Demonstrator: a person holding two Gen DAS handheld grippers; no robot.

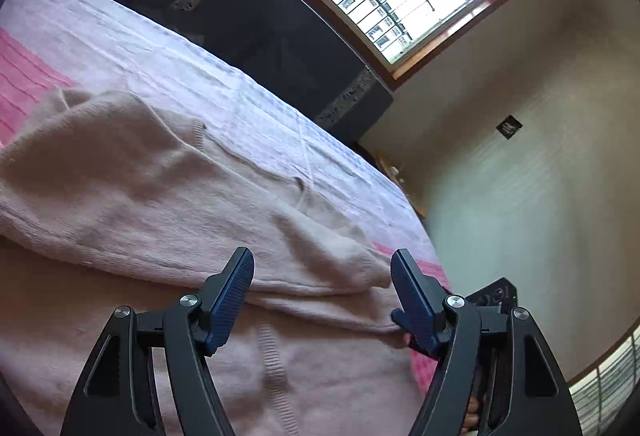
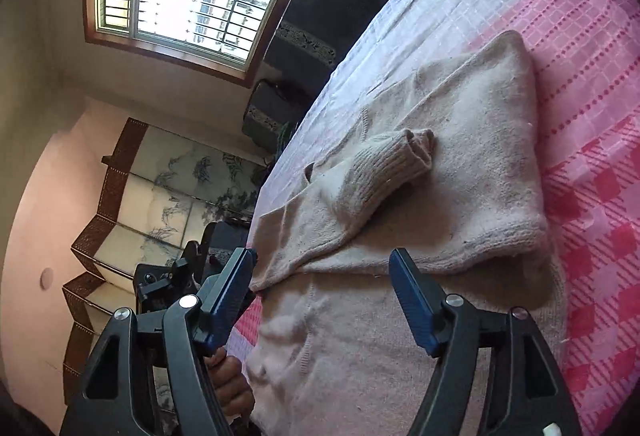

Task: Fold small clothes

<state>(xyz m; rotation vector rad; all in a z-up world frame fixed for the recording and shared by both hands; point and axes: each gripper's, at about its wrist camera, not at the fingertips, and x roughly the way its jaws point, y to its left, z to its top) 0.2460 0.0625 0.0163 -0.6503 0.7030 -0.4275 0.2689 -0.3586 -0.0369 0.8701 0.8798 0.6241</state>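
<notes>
Pink checked bedspread (image 2: 592, 83) bears a fuzzy beige knit sweater (image 2: 460, 163), seemingly folded; both hand-held grippers (image 1: 322, 276) (image 2: 323, 276) gape, empty.

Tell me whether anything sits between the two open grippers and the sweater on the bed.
Nothing visible does. The left gripper and right gripper both hover open directly over the beige sweater, with only air between. The folded-in sleeve cuff lies on top, part of the garment itself.
</notes>
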